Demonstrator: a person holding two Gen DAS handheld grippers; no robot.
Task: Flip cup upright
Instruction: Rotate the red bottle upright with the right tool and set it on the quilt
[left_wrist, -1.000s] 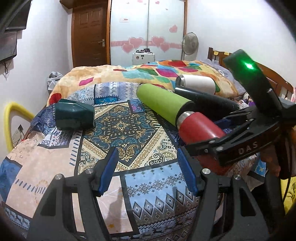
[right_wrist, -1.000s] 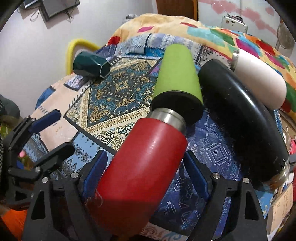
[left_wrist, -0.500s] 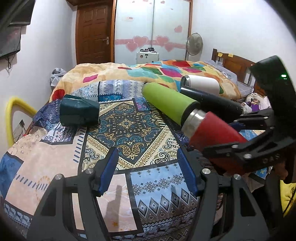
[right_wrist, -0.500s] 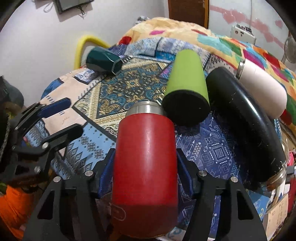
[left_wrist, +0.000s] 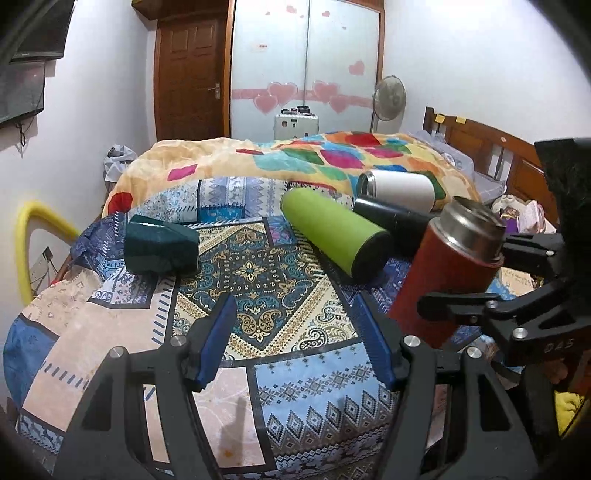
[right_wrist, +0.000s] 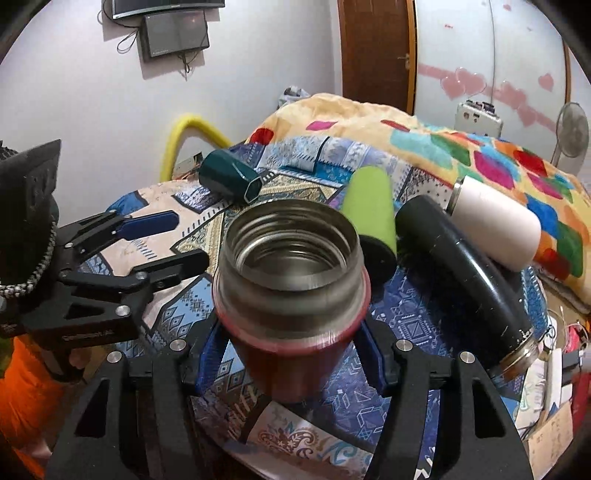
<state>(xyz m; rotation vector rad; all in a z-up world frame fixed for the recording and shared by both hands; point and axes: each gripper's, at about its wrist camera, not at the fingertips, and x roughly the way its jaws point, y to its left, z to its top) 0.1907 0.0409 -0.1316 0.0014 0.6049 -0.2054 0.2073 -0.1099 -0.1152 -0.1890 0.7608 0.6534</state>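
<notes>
My right gripper (right_wrist: 288, 363) is shut on a red cup (right_wrist: 291, 332) with a steel rim and holds it nearly upright, tilted slightly, its open mouth up. In the left wrist view the red cup (left_wrist: 443, 269) stands at the right, clamped by the right gripper (left_wrist: 491, 280). My left gripper (left_wrist: 295, 343) is open and empty over the patterned bedspread (left_wrist: 258, 280); it also shows in the right wrist view (right_wrist: 159, 240). On the bed lie a green cup (left_wrist: 332, 230), a black cup (left_wrist: 399, 225), a white cup (left_wrist: 399, 186) and a dark teal cup (left_wrist: 160, 245), all on their sides.
A colourful blanket (left_wrist: 332, 155) is heaped behind the cups. A wooden headboard (left_wrist: 491, 147) is at the right, a yellow tube (left_wrist: 26, 236) at the left wall. A fan (left_wrist: 389, 98) and a white box (left_wrist: 295, 125) stand by the wardrobe.
My right gripper closed on the red cup and swung it from lying on its side to nearly upright, mouth up. The left gripper stayed open and drew back slightly.
</notes>
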